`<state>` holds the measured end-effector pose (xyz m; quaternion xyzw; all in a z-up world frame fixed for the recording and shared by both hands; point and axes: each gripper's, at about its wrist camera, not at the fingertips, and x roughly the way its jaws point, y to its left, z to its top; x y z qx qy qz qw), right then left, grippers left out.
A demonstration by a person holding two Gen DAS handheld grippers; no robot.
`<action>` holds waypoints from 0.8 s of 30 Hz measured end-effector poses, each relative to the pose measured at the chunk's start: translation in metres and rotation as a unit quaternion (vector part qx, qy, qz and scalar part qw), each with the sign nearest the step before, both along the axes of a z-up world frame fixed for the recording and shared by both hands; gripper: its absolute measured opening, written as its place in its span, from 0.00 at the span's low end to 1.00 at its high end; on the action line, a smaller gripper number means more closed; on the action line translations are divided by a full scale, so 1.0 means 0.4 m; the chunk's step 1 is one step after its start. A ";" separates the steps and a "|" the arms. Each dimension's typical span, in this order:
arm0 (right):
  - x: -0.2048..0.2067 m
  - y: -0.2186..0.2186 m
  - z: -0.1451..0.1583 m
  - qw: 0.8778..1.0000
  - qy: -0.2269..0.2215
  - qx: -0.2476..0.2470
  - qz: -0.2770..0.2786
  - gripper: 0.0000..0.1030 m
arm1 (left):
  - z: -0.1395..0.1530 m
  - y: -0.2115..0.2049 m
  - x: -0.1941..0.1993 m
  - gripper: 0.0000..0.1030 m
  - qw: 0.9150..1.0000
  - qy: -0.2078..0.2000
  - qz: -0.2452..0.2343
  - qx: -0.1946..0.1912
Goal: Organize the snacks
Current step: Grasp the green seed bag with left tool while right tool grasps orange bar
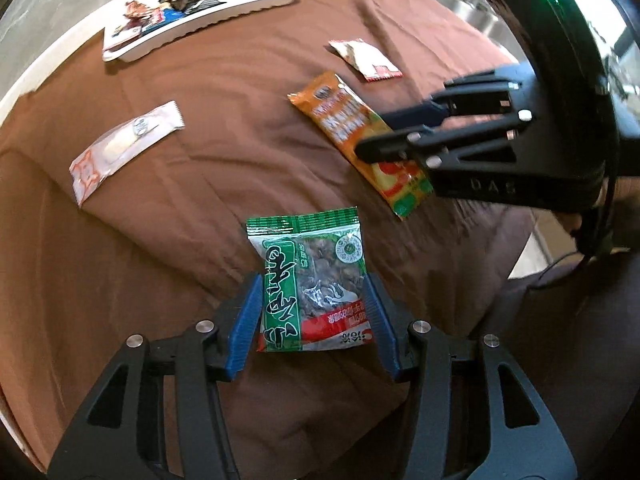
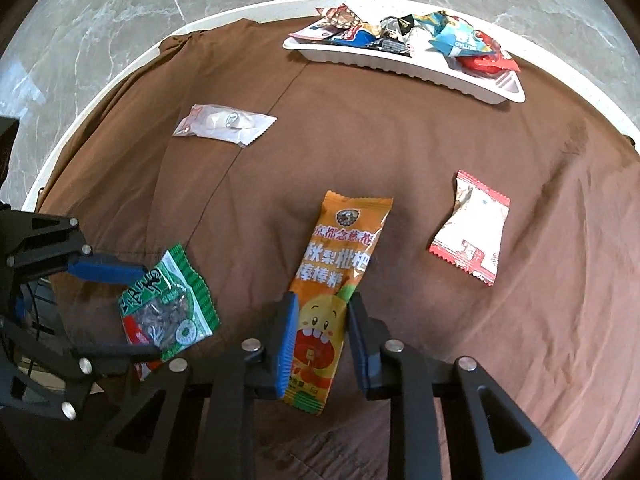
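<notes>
A green seed packet (image 1: 312, 280) lies on the brown cloth between the blue pads of my left gripper (image 1: 312, 292); the pads sit at its two sides, and the jaws look open around it. It also shows in the right wrist view (image 2: 168, 308). A long orange candy packet (image 2: 336, 280) lies between the pads of my right gripper (image 2: 322, 308), which straddles its lower half with small gaps. The orange packet shows in the left wrist view (image 1: 352, 132) under the right gripper (image 1: 372, 136).
A white tray (image 2: 400, 66) with several snack packets stands at the far edge of the table. A pale clear-wrapped snack (image 2: 224, 124) lies at the left, and a white and red packet (image 2: 472, 232) at the right. The brown cloth (image 2: 360, 140) covers the round table.
</notes>
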<state>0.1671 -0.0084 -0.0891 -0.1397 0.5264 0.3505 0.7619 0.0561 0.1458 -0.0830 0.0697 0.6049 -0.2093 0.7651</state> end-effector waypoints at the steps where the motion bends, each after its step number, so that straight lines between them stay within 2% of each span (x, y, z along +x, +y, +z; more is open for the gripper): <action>1: 0.001 0.000 0.000 1.000 0.001 0.001 0.000 0.26 | -0.002 -0.006 0.001 0.48 1.000 -0.002 -0.002 0.004; 10: -0.003 -0.001 0.001 1.000 -0.005 0.002 0.004 0.26 | -0.027 -0.062 -0.008 0.50 0.998 -0.017 -0.023 0.054; 14: -0.008 0.000 0.003 1.000 -0.010 0.002 0.008 0.24 | -0.031 -0.067 -0.011 0.50 0.998 -0.024 -0.023 0.054; 17: -0.009 -0.003 0.011 1.000 -0.020 0.003 0.009 0.12 | -0.028 -0.060 -0.021 0.41 0.998 -0.029 -0.016 0.053; 24: -0.001 -0.025 0.027 1.000 -0.007 0.030 0.006 0.07 | -0.012 -0.049 -0.017 0.33 0.998 -0.039 0.000 0.041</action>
